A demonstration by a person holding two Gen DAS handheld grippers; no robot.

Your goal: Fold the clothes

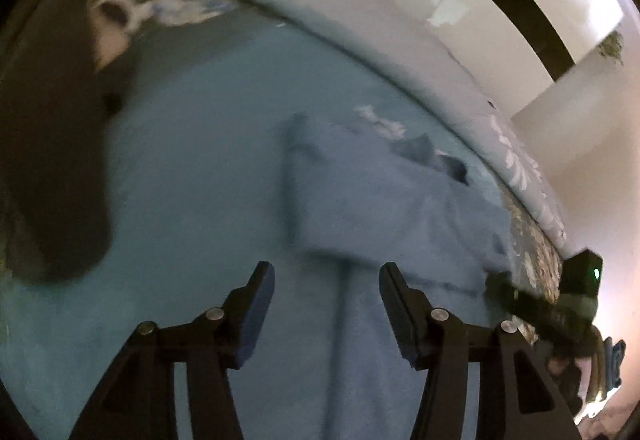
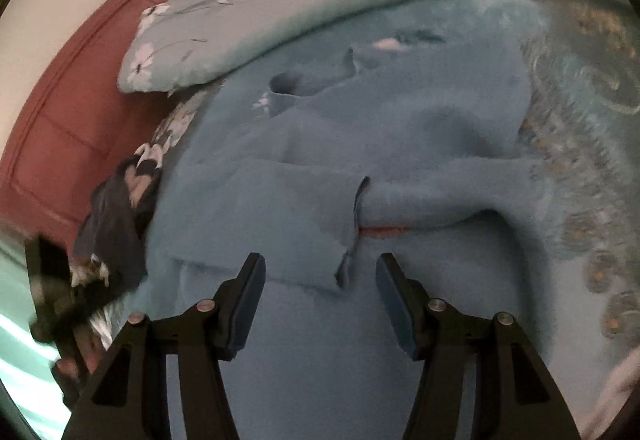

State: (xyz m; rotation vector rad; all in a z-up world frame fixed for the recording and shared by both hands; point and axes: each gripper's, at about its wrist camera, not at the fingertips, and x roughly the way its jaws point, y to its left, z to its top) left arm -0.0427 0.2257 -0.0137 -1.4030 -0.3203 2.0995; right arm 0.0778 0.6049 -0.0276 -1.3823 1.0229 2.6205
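A light blue fleece garment (image 2: 400, 128) lies spread on a blue blanket (image 2: 320, 380), with a sleeve (image 2: 440, 196) folded across its body and its collar (image 2: 316, 80) toward the pillow. In the left wrist view the same garment (image 1: 380, 200) lies ahead and to the right. My left gripper (image 1: 326, 276) is open just above the garment's near edge, holding nothing. My right gripper (image 2: 320, 268) is open too, hovering over the garment's lower hem near the sleeve cuff. The other gripper (image 1: 560, 304) shows at the right edge of the left wrist view.
A pale blue floral pillow (image 2: 248, 12) lies behind the garment. A dark patterned garment (image 2: 120, 208) is bunched at the left by a red headboard (image 2: 60, 112). A dark cloth (image 1: 56, 144) lies left on the blue blanket (image 1: 180, 180). A patterned bedspread (image 2: 580, 160) runs along the right.
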